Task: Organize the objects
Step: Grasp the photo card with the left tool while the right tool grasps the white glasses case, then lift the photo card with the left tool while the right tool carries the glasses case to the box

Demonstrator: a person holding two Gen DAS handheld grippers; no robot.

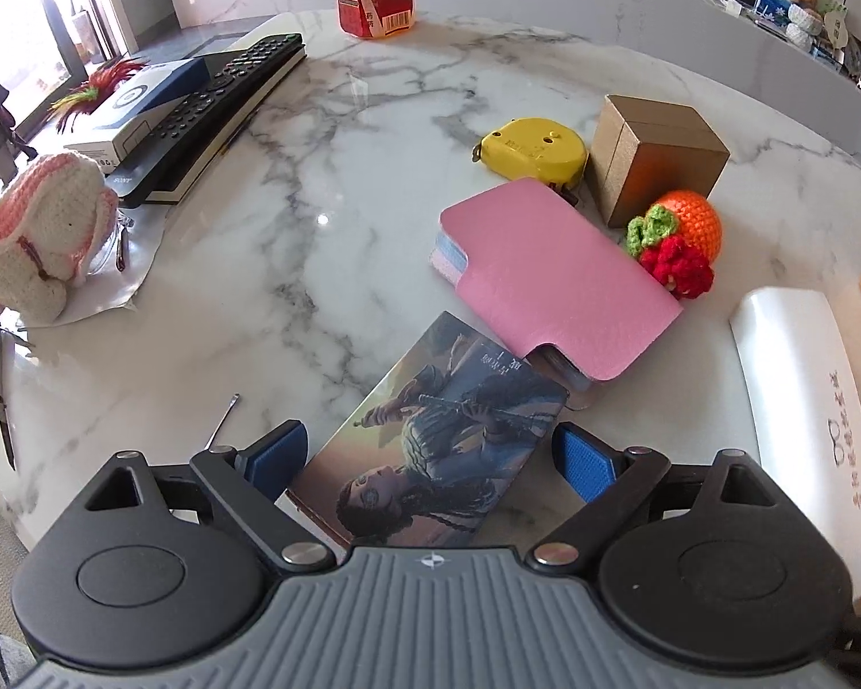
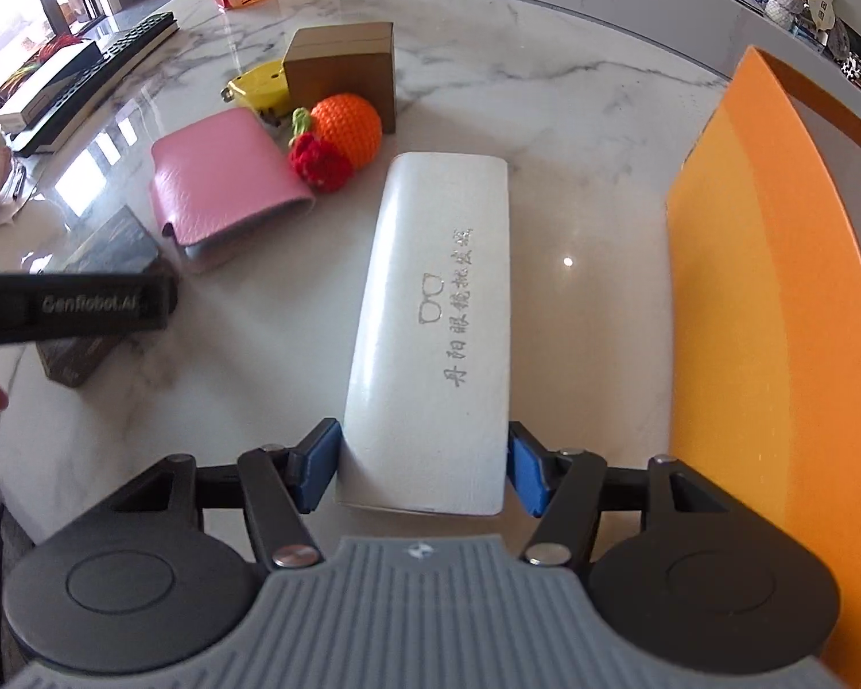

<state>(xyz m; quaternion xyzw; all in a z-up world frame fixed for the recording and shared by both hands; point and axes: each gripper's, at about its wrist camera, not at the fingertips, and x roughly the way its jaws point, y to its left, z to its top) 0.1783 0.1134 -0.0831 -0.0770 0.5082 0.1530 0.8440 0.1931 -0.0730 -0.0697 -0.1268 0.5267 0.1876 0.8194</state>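
Marble worktop (image 1: 327, 184), bright window upper left. Right gripper (image 2: 422, 468) jaws clamped on white case (image 2: 436, 310), frame centre, orange box (image 2: 775, 344) at right. Left gripper (image 1: 430, 459) jaws apart, straddling card box (image 1: 430, 448), lower centre. Pink wallet (image 1: 557, 275), crochet orange (image 1: 689, 224) just beyond.

The left gripper (image 1: 425, 459) points steeply down, its blue pads spread either side of a card box (image 1: 430, 448), the right pad clear of it. The right gripper (image 2: 422, 473) also points steeply down, its pads pressing both sides of a white case (image 2: 430, 333) stretching toward 12 o'clock.
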